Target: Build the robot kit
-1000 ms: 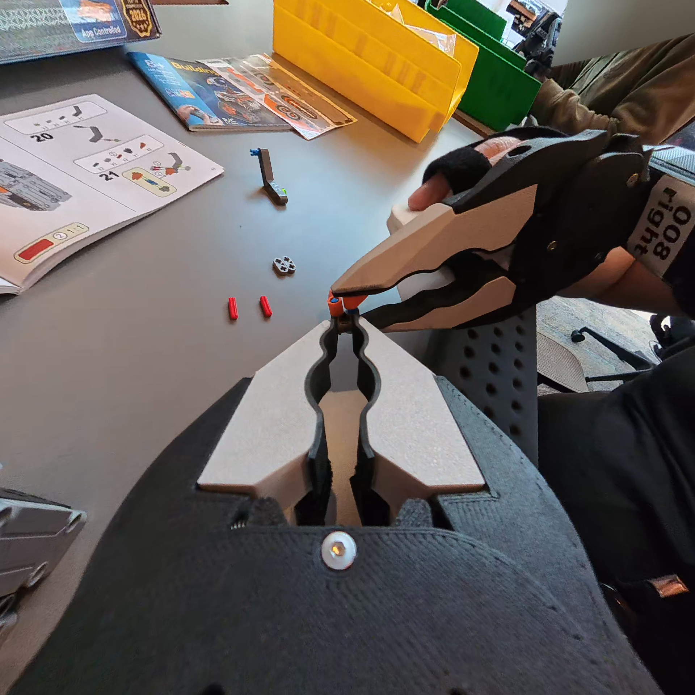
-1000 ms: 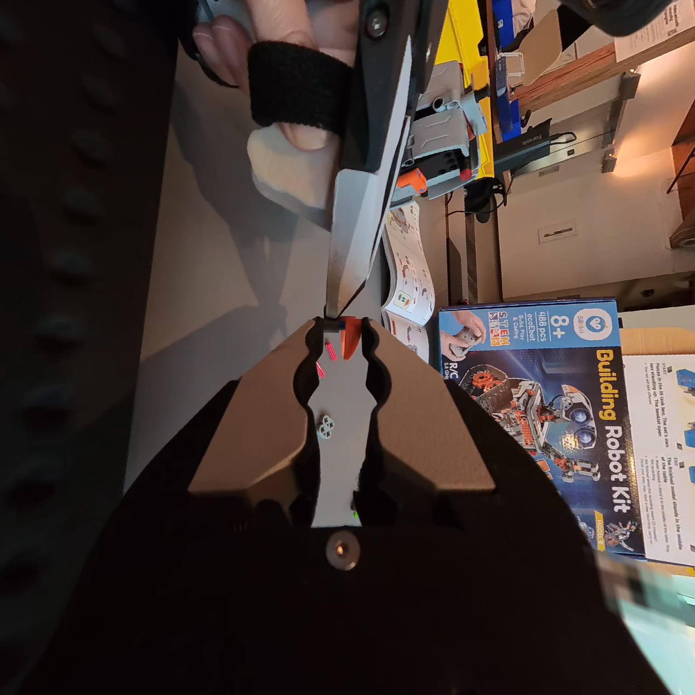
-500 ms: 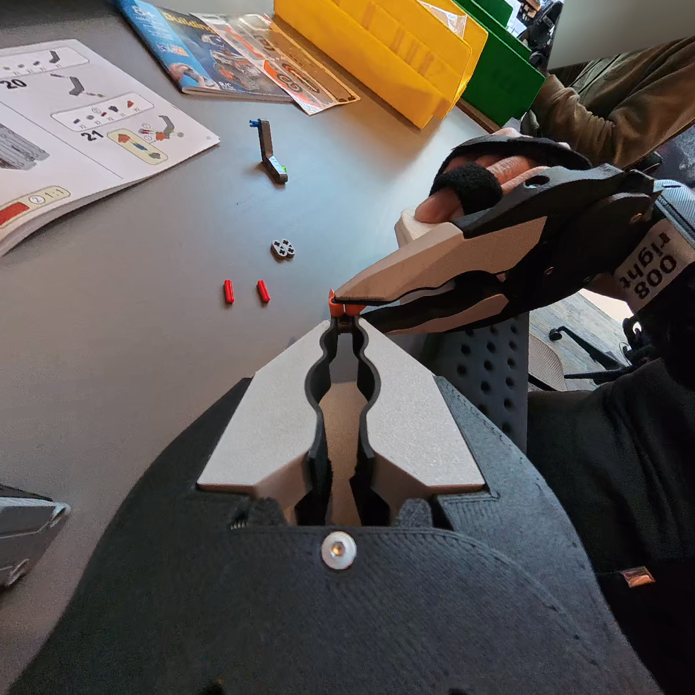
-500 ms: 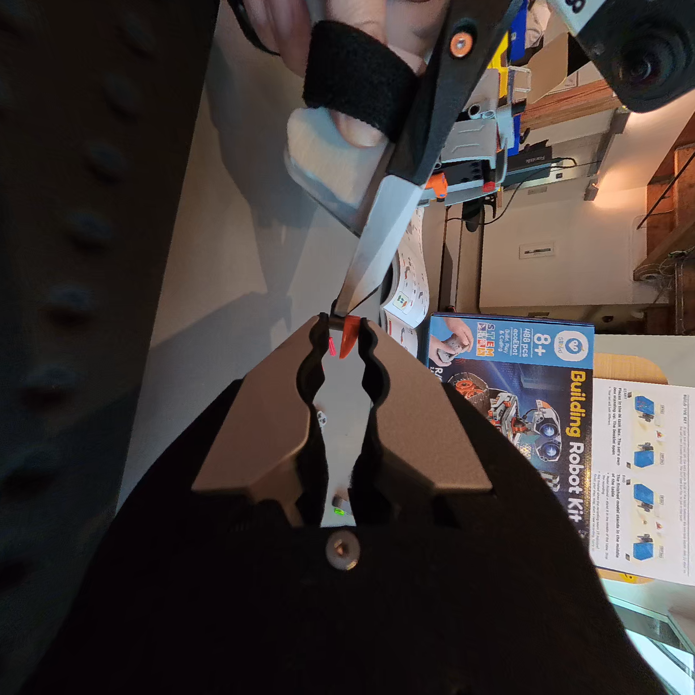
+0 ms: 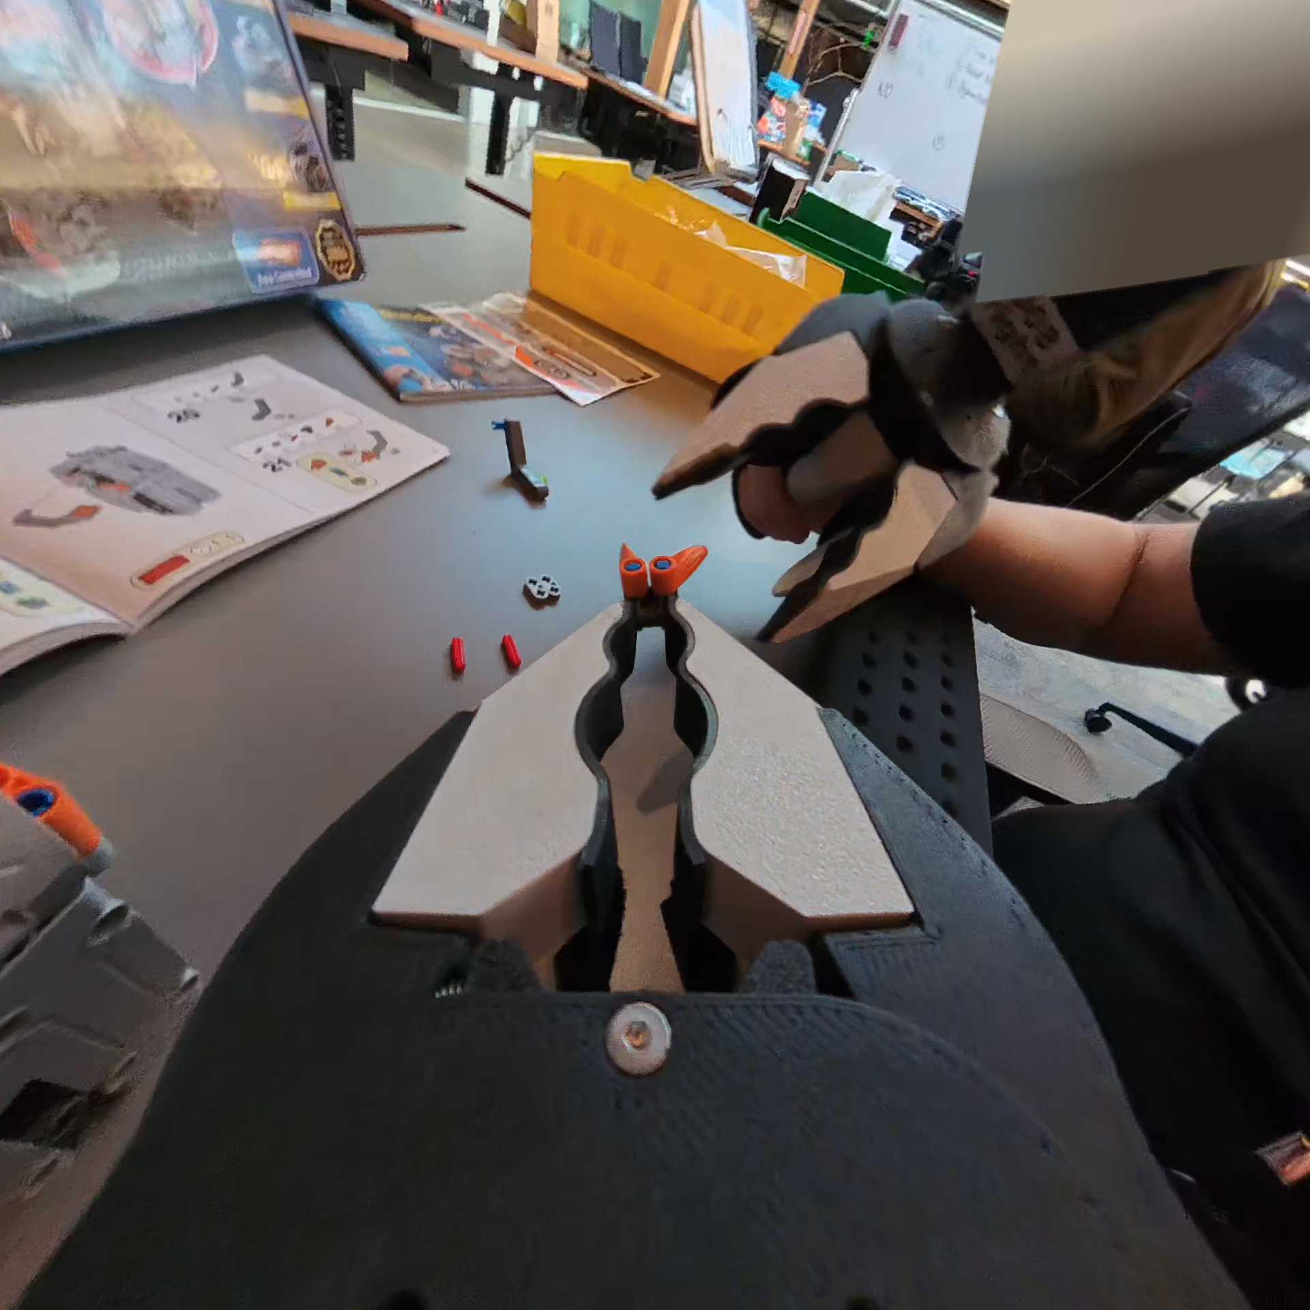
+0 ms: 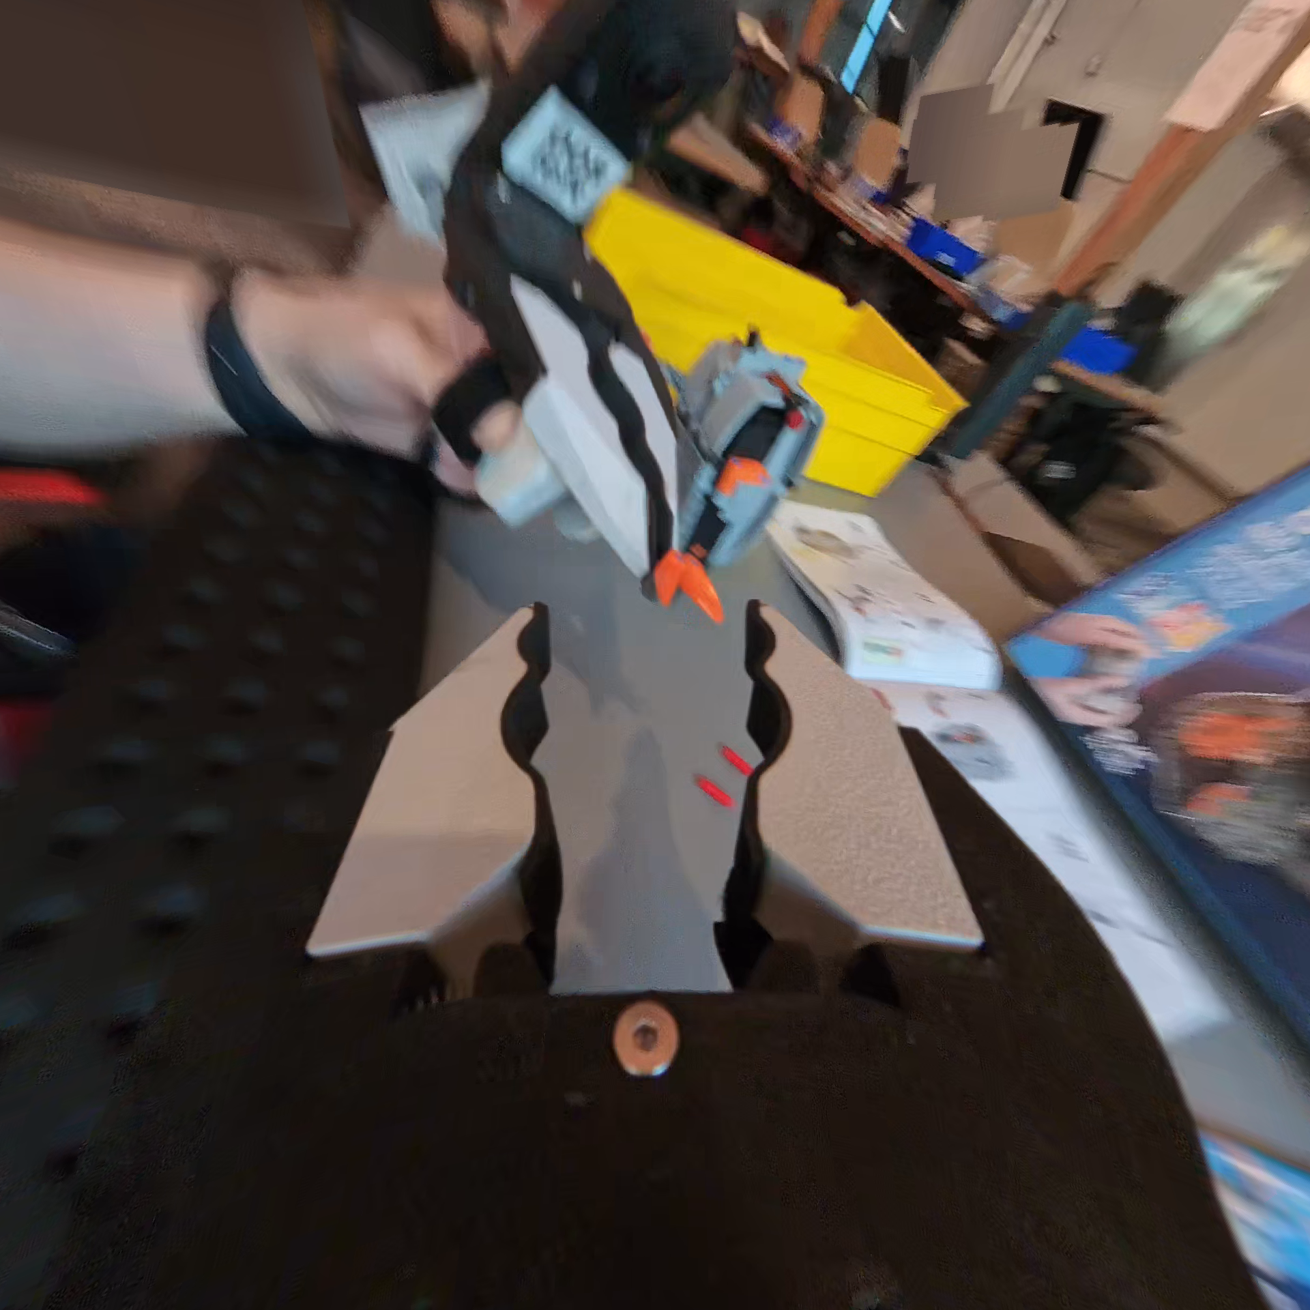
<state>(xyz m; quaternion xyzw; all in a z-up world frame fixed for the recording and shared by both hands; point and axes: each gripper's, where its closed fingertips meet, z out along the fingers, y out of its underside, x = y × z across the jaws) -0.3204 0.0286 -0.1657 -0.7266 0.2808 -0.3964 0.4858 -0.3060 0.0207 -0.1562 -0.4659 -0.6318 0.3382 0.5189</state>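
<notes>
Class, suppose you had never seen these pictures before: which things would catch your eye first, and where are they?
First, the small orange claw piece, pinched at the tips of the left gripper above the dark table. Beside it hangs the right gripper, wide open and holding nothing. Behind, a bright yellow bin stands at the table's far side.

Printed kit box (image 5: 163, 163), open manual (image 5: 213, 475)
</notes>
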